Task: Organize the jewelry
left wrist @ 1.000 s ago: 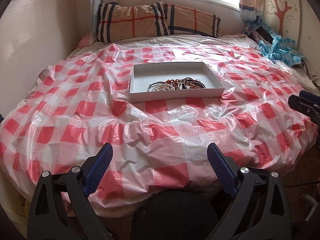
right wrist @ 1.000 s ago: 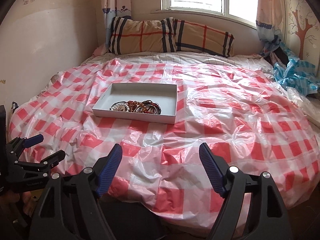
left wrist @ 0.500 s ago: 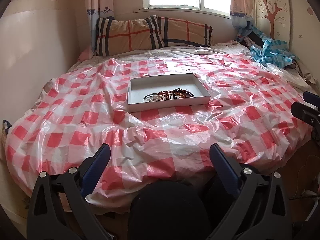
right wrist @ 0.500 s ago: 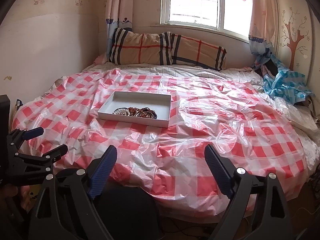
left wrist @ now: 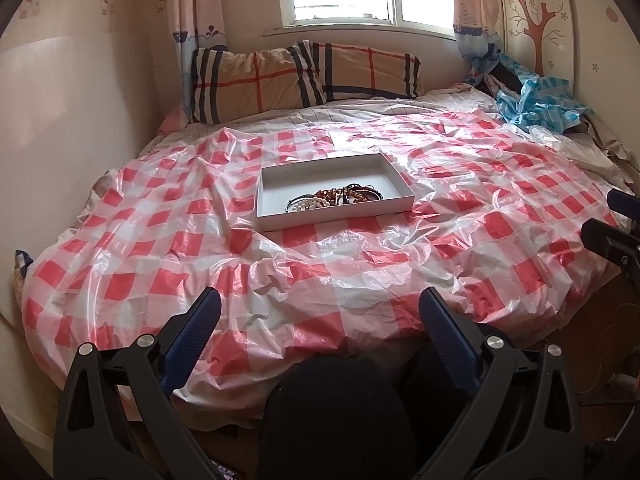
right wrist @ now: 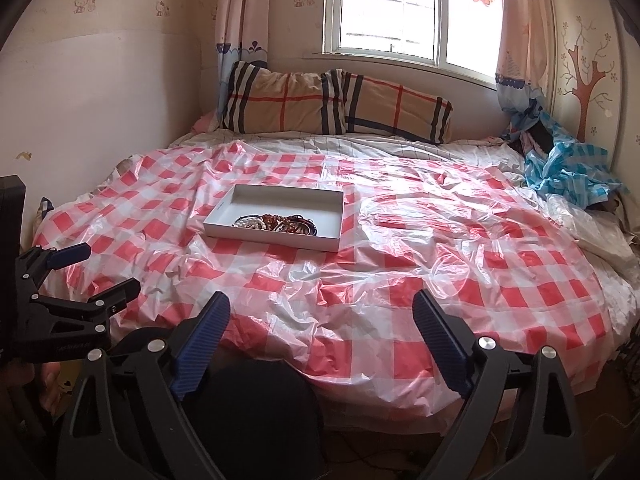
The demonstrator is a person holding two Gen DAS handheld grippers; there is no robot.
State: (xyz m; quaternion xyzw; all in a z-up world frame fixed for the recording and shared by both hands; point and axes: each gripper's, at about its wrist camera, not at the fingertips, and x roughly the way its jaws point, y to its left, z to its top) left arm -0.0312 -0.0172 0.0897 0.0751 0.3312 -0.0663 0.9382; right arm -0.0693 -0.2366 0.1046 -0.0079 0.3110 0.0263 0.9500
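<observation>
The left gripper [left wrist: 320, 312] hangs at the foot of the bed [left wrist: 200, 248], its blue fingers [left wrist: 196, 328] spread wide and holding nothing. The right gripper [right wrist: 320, 316] is beside it, also with fingers [right wrist: 436, 332] wide apart and empty. Far ahead of both, a white tray [left wrist: 276, 220] lies on the red and white checked plastic sheet [left wrist: 360, 280]. The jewelry [left wrist: 336, 197], a heap of beads and bangles, sits inside the tray against its near wall. Two striped pillows [right wrist: 336, 102] lean under the window [right wrist: 384, 8]
</observation>
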